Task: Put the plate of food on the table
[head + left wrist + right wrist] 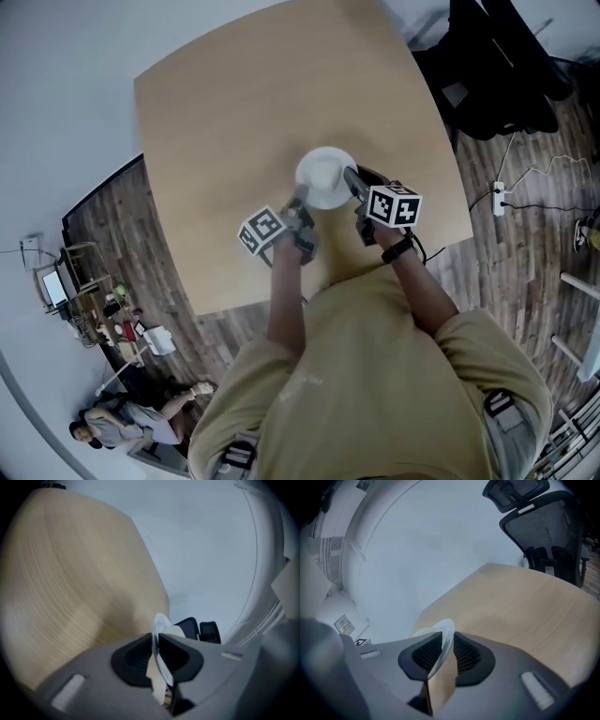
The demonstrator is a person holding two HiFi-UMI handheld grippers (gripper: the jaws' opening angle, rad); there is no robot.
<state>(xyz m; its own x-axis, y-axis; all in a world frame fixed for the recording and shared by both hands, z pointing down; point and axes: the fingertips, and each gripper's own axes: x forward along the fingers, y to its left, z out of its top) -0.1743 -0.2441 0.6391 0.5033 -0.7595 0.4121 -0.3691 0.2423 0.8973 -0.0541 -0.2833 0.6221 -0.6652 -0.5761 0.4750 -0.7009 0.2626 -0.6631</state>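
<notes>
The white plate sits low over the near middle of the table, its rim pinched on either side by the left gripper and right gripper, both jaws narrow on it.

Head camera looks down; tool cameras share the plate.

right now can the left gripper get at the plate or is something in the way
Likely yes: the plate has its rim between the jaws of the left gripper, and the right gripper holds the opposite edge, out of its way.
</notes>
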